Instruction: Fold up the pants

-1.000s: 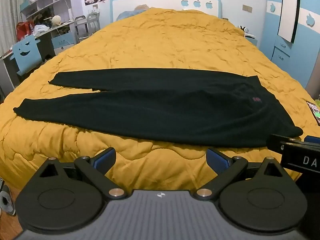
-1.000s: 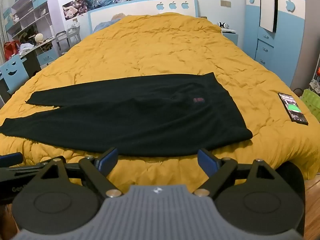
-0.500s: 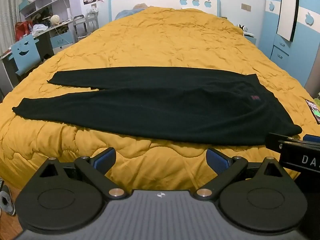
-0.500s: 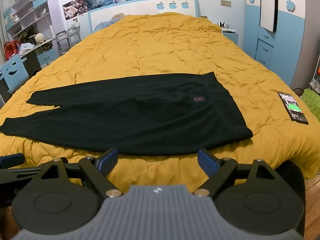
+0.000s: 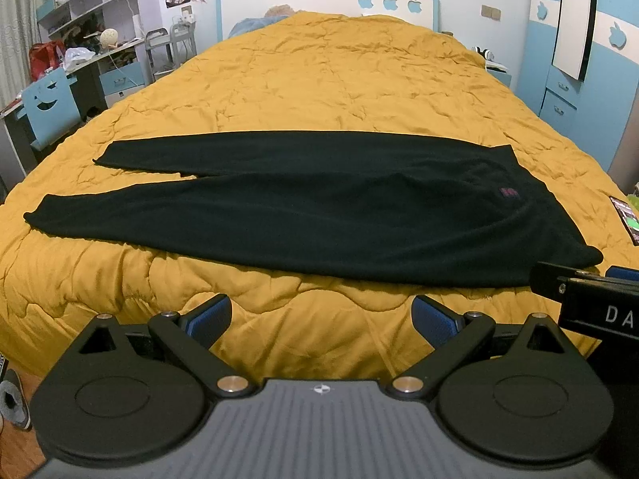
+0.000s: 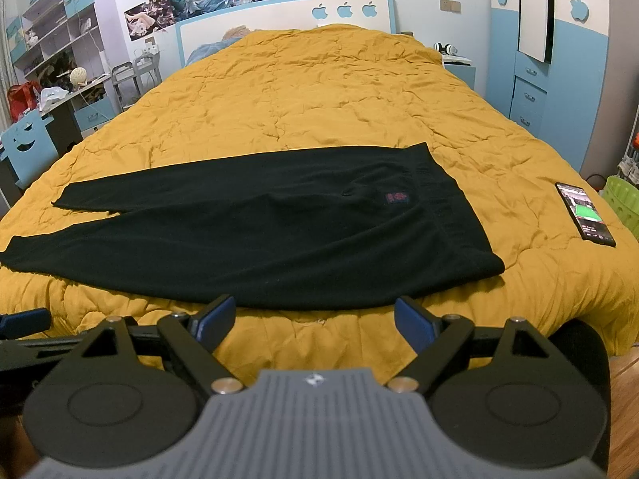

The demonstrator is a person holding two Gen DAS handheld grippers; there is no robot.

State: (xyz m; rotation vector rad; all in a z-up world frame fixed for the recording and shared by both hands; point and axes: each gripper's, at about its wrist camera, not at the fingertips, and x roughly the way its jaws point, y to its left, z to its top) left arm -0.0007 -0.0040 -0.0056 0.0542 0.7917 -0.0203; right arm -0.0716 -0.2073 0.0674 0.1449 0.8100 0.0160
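Observation:
Black pants [image 5: 319, 207] lie flat across the yellow quilt [image 5: 339, 72], waistband to the right, both legs stretched left and slightly apart at the cuffs. They also show in the right wrist view [image 6: 259, 231], with a small red label [image 6: 396, 198] near the waist. My left gripper [image 5: 321, 317] is open and empty, off the bed's front edge, short of the pants. My right gripper [image 6: 315, 317] is open and empty, also just short of the pants' near edge. Part of the right gripper [image 5: 591, 303] shows in the left wrist view.
A phone [image 6: 585, 213] lies on the quilt to the right of the waistband. A green basket [image 6: 623, 203] stands off the bed's right side. A desk and blue chair [image 5: 48, 103] are at the left. Blue wardrobe [image 6: 559, 60] stands at the right.
Both grippers have crept slightly forward toward the bed. The pants have not moved.

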